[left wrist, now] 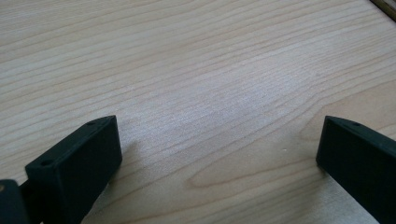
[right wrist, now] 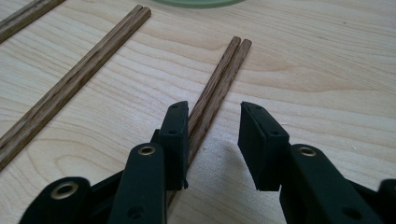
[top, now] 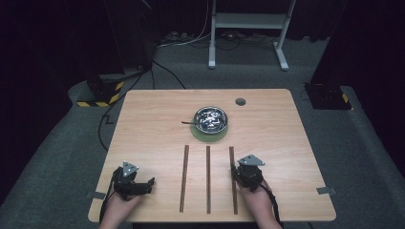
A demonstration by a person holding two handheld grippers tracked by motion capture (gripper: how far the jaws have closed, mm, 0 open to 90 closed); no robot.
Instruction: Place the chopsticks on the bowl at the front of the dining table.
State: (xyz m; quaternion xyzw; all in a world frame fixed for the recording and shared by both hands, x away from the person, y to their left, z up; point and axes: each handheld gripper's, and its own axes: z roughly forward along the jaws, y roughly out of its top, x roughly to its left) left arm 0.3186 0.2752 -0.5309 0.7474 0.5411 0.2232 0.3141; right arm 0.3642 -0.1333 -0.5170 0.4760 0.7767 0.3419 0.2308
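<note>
A: Right gripper [right wrist: 212, 140]?
B: Partly open, straddling the right chopsticks [right wrist: 219, 84] on the table [top: 143, 124], left pad touching, nothing clamped.
A: Left gripper [left wrist: 217, 154]?
B: Wide open, empty, over bare wood.

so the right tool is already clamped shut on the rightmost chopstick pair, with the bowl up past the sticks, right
Not quite. In the right gripper view the right tool stands open around the rightmost chopstick pair: one jaw lies against it, the other is clear, so nothing is clamped. The bowl does sit beyond the sticks.
</note>
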